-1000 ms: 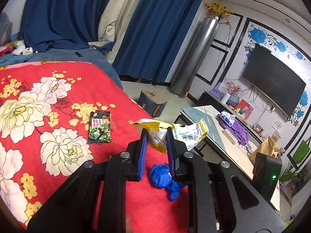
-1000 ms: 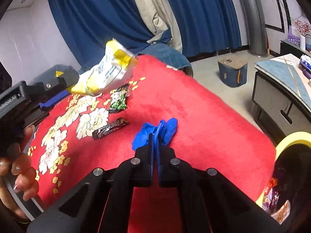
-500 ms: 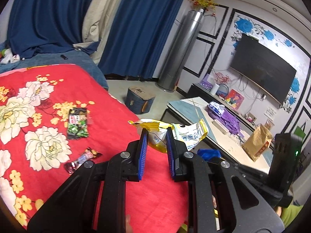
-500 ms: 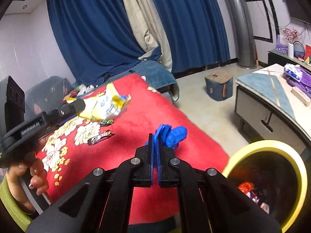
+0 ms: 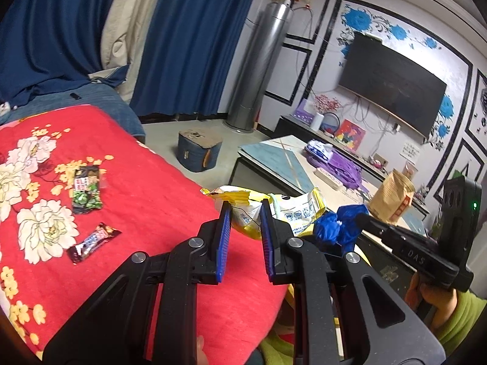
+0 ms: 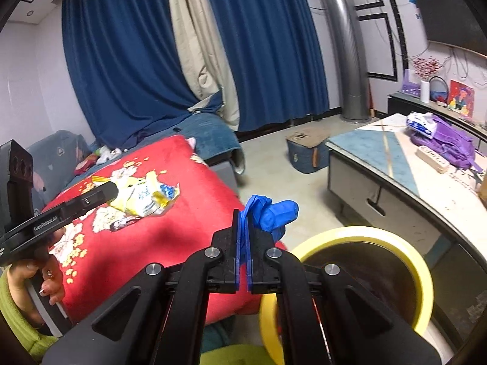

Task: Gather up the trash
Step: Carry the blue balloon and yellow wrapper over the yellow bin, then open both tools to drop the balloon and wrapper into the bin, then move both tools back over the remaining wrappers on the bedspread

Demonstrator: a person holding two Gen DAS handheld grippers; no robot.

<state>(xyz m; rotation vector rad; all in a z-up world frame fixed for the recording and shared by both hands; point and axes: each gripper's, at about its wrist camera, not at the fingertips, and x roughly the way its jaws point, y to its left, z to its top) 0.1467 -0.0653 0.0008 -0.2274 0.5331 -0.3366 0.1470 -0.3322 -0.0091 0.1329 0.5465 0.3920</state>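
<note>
Trash: blue glove (image 6: pixel 272 213) pinched in your right gripper (image 6: pixel 243 237); yellow wrapper (image 5: pixel 252 210) clamped in left gripper (image 5: pixel 243 222). Risk: releasing short of yellow-rimmed bin (image 6: pixel 365 237) drops either.

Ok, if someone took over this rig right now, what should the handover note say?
Left gripper: shut on the yellow snack bag, held above the bed edge.
Right gripper: shut on the blue glove, near the yellow bin.
Done: both pieces lifted off the bed.
Left: drop both in the bin, then fetch the green packet and the dark bar wrapper on the bed.
</note>
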